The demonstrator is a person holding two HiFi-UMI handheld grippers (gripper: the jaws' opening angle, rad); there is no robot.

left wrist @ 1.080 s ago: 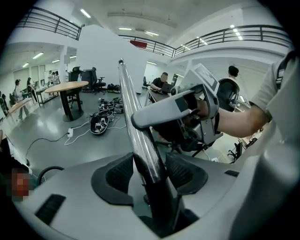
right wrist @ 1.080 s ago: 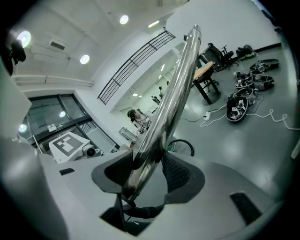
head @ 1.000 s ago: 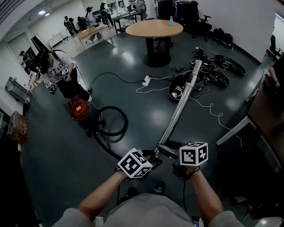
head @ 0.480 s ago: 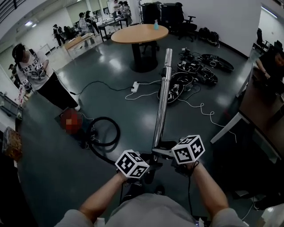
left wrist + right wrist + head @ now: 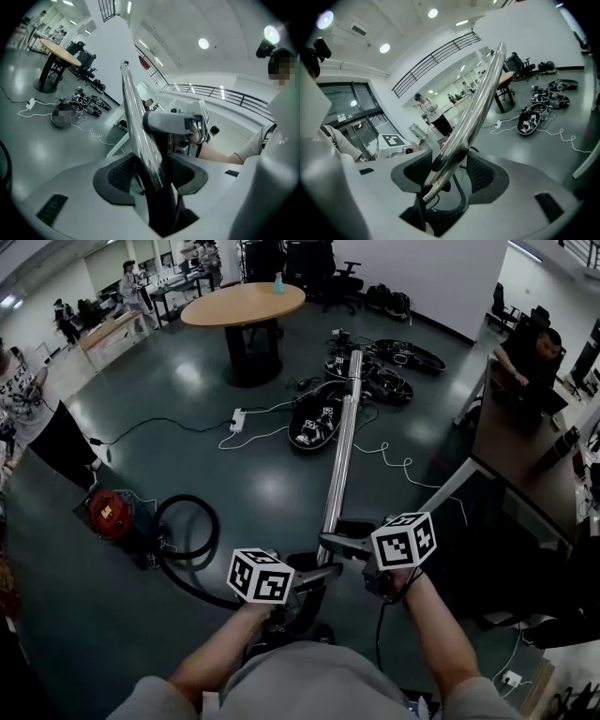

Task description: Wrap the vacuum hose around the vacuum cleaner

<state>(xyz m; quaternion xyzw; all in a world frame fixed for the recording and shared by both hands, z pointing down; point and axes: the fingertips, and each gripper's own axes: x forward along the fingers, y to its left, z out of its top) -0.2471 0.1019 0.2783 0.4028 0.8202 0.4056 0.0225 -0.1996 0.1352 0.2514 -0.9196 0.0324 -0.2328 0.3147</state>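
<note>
Both grippers hold a chrome vacuum wand [image 5: 339, 456] that points away from me over the floor. My left gripper [image 5: 314, 576] is shut on its lower end, where the tube [image 5: 136, 112] runs between the dark pads [image 5: 117, 176]. My right gripper [image 5: 339, 545] holds the tube [image 5: 478, 98] just above; its jaws are easing open with the tube still between them. The red vacuum cleaner [image 5: 111, 512] sits on the floor at the left. Its black hose [image 5: 192, 526] loops beside it and trails towards my hands.
A round wooden table [image 5: 244, 304] stands ahead. A white power strip [image 5: 236, 420] and cords lie on the floor near a pile of black gear [image 5: 375, 371]. A person [image 5: 37, 427] stands at the left. A desk [image 5: 525, 427] and a seated person [image 5: 530, 352] are at the right.
The wand's far end has swung from the right to straight ahead. The left gripper has drifted a little left. The standing person has stepped away from the vacuum cleaner.
</note>
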